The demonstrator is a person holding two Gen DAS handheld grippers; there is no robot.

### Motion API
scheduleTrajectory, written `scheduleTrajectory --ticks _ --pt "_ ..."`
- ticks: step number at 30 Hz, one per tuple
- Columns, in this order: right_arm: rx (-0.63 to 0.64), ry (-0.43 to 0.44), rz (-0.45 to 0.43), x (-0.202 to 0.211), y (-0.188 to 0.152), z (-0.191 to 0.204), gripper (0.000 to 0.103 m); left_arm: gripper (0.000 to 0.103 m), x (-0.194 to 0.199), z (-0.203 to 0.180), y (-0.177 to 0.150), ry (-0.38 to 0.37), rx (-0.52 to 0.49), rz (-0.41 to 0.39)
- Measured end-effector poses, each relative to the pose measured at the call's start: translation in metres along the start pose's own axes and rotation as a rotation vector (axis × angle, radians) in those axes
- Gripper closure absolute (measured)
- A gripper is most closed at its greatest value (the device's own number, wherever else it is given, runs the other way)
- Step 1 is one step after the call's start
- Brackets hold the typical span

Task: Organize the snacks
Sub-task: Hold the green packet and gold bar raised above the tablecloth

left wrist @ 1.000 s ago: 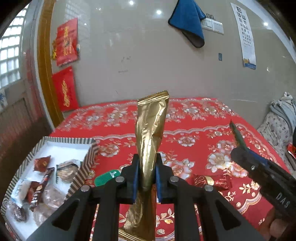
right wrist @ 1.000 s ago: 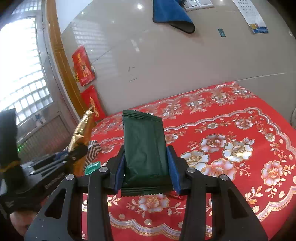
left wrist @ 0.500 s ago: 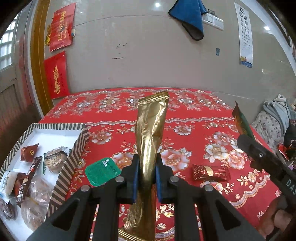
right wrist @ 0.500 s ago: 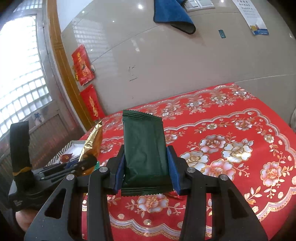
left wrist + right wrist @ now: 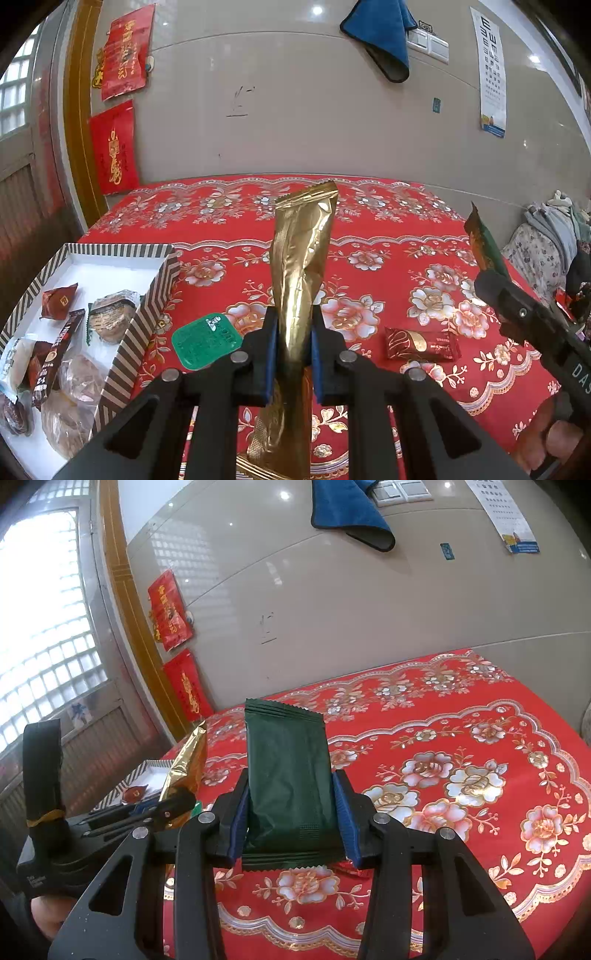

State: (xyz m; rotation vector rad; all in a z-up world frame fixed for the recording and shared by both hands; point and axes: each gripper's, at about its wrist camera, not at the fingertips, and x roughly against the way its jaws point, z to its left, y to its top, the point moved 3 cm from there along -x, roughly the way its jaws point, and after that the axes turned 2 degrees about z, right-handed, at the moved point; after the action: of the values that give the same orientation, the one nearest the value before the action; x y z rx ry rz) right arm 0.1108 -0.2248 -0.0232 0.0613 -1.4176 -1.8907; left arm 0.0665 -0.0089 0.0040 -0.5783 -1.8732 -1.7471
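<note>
Above red tablecloth [image 5: 388, 236] | left tongs [image 5: 291, 354] pinch gold packet [image 5: 301, 266] | right tongs [image 5: 291, 812] pinch green packet [image 5: 288, 775]

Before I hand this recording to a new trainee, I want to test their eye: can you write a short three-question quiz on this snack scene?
1. True or false: the left gripper is shut on a gold foil packet.
2. What does the right gripper hold? A) a red candy B) a dark green packet C) nothing
3. Fill in: the green-lidded cup lies on the red floral cloth just beside the ____ box.

Key: 1 true; 2 B, the dark green packet; 3 striped.
</note>
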Motion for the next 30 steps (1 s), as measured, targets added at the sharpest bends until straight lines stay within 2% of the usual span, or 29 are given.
scheduleTrajectory --ticks 30 --pt "0.008 -0.011 0.017 -0.004 0.001 0.004 0.062 0.086 0.010 0.007 0.005 -0.008 0.026 -0.022"
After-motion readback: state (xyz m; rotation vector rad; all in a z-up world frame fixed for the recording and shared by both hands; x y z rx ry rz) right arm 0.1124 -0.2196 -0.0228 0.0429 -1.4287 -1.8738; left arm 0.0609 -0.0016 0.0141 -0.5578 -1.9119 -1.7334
